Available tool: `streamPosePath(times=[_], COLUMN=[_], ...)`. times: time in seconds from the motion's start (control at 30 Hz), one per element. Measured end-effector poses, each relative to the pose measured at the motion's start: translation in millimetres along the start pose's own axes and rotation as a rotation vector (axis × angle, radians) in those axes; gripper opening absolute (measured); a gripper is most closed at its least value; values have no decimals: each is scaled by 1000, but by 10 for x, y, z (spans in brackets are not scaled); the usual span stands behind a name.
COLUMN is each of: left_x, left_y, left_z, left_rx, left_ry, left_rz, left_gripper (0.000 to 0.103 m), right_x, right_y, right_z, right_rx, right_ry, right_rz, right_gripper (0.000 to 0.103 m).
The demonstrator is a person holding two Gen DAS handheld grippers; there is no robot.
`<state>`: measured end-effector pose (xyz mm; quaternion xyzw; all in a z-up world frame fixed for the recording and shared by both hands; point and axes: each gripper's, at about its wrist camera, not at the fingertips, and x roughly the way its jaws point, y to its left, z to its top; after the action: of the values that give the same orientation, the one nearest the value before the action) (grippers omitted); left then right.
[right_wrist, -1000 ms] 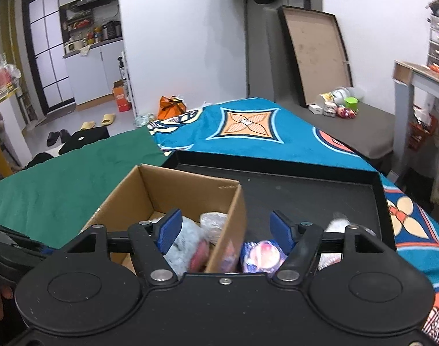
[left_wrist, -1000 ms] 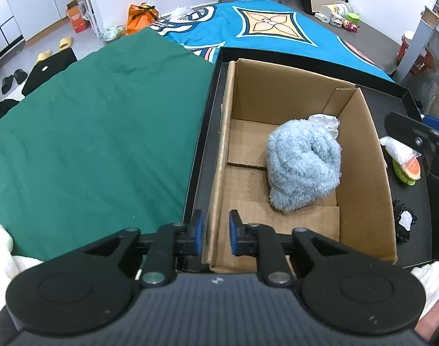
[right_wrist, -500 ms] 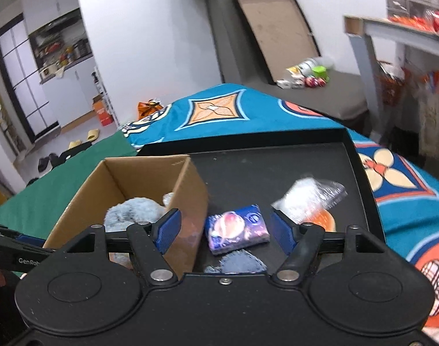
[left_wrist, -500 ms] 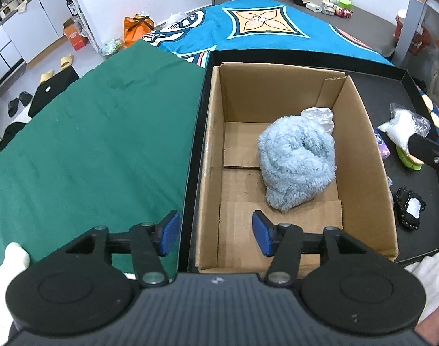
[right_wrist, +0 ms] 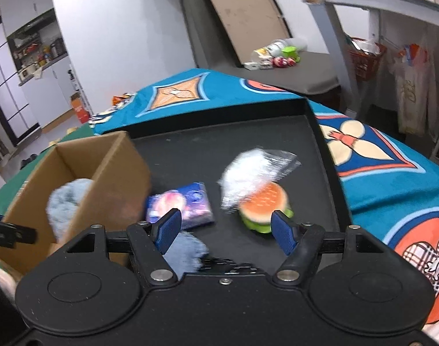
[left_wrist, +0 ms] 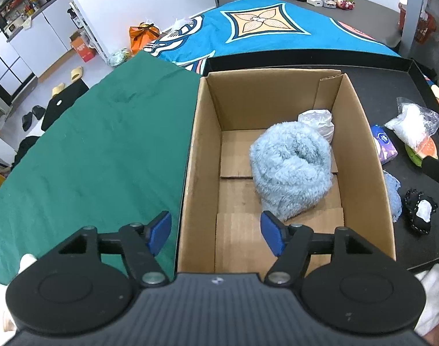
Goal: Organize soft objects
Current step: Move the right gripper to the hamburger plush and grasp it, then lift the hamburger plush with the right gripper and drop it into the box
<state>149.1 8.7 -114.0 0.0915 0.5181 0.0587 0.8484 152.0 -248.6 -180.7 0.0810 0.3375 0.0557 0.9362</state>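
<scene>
A cardboard box [left_wrist: 366,150] stands in a black tray [left_wrist: 392,92]. Inside it lie a fluffy light-blue bundle [left_wrist: 291,170] and a small clear-wrapped packet [left_wrist: 317,121]. My left gripper [left_wrist: 216,232] is open and empty above the box's near left corner. My right gripper [right_wrist: 225,227] is open and empty above the tray. Ahead of it lie a purple tissue pack [right_wrist: 182,204], a burger toy [right_wrist: 262,204] and a clear bag of white stuff [right_wrist: 254,170]. A pale-blue cloth [right_wrist: 187,248] lies just under its left finger. The box [right_wrist: 104,178] is at its left.
A black-and-white soft item [left_wrist: 420,212] lies on the tray to the right of the box. A green cloth [left_wrist: 89,155] covers the surface left of the tray. A blue patterned cover [right_wrist: 392,167] lies behind and right of the tray.
My left gripper has opened from shut on the box's wall and pulled back. My right gripper has swung right, from over the box to over the loose items on the tray.
</scene>
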Motion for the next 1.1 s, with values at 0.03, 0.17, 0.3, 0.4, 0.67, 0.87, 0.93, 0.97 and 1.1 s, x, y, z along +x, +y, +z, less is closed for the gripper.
streamPosePath(times=[0.03, 0.17, 0.3, 0.4, 0.67, 0.87, 0.93, 0.97, 1.1], left_x=[5, 36, 74, 106, 191, 216, 214, 212, 188], left_y=[-14, -44, -88, -131, -229, -230, -223, -212, -221], left_z=[11, 63, 130, 176, 242, 265, 279, 282, 282], left_rx=[2, 1, 14, 28, 52, 61, 61, 56, 67], left_ry=[0, 7, 14, 19, 39, 52, 54, 56, 56], left_rz=[9, 34, 59, 75, 102, 111, 116, 117, 119], left_gripper=[68, 68, 68, 68, 69, 69, 69, 69, 69], right_x=[29, 121, 204, 279, 447, 461, 430, 423, 364], right_y=[-41, -161, -231, -247, -274, -260, -259, -254, -281], right_z=[-8, -17, -18, -36, -58, -34, -29, -26, -9], right_rx=[2, 7, 7, -15, -44, -34, -33, -36, 3], right_ry=[1, 9, 15, 20, 52, 70, 66, 66, 67], right_rz=[-9, -35, -42, -44, -46, -21, -16, -21, -38], right_gripper=[68, 68, 68, 68, 64, 34, 33, 32, 31])
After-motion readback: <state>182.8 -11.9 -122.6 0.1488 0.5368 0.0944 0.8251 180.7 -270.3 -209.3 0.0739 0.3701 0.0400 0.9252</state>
